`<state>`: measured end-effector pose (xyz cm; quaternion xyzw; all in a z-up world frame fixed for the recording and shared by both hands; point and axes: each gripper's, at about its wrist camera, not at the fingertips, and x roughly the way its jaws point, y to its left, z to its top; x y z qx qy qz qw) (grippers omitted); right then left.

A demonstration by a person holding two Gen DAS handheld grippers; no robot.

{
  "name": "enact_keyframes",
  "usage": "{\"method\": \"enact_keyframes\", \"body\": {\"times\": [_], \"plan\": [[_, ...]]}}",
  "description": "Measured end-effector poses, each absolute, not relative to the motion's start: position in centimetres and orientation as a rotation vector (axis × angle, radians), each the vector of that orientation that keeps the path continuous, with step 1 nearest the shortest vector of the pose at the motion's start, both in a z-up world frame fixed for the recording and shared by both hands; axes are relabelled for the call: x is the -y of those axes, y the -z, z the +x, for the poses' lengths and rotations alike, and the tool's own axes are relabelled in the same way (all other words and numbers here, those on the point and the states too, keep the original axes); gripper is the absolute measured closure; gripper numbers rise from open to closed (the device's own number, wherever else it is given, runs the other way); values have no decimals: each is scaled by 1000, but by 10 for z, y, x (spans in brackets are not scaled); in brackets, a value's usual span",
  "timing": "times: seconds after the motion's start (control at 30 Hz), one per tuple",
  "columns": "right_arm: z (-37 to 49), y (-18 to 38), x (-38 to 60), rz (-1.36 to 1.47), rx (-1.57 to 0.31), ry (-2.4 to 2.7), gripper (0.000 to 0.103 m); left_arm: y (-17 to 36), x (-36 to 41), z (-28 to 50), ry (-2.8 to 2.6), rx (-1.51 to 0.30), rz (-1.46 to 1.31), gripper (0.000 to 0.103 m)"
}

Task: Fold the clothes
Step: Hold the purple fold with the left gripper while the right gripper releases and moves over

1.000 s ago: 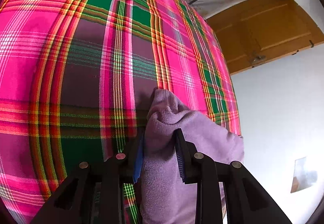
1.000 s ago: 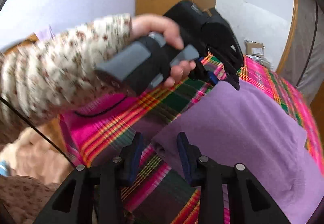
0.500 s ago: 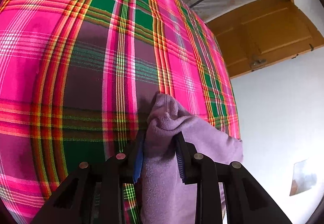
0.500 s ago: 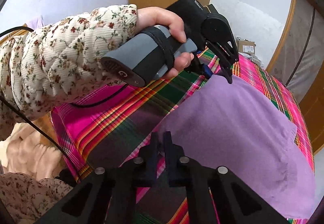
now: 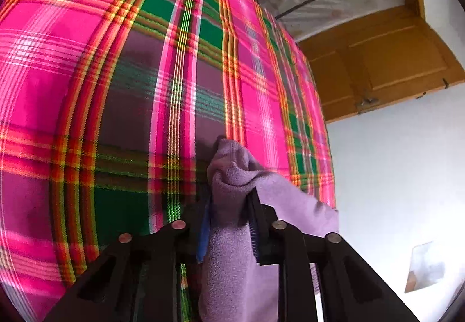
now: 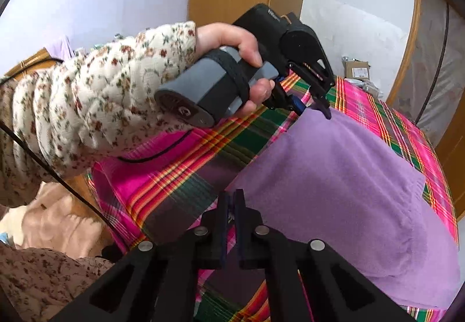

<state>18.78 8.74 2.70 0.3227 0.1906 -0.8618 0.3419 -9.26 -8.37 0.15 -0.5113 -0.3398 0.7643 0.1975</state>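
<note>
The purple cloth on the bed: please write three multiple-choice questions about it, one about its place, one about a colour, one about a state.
1. On what does the purple cloth lie?
A. a plaid bed cover
B. a bare wooden floor
C. a white tablecloth

2. What colour is most of the bed cover?
A. grey
B. bright pink, with green and dark squares
C. plain yellow

3. What is the left gripper doing?
A. it is open, away from the cloth
B. it holds a bottle
C. it is shut on a bunched corner of the cloth

Answers:
1 A, the right wrist view shows the cloth spread on the plaid cover.
2 B, both views show pink plaid with green and dark squares.
3 C, the left wrist view shows purple cloth pinched between its two fingers.
</note>
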Motion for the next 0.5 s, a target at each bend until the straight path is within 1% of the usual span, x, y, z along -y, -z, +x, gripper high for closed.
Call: {"method": "enact_keyframes", "body": {"times": [0.07,0.13,0.33,0.43,0.5], "plan": [[186,-23,-88,862,-478,2227,99,-9,76,-94,-2187,867,-1409,87],[190,-24,-88,863,-472,2221,99,-10,72,-96,-2194,864,-1422,88],[202,-32,-87,822,-426,2205,99,-20,75,-95,-2207,869,-1381,89],[193,-18,-80,886,-420,2164,99,-7,80,-99,-2214,857,-1425,89],[193,-15,-77,896,-431,2153,99,1,84,-101,-2207,880,-1444,89]]}}
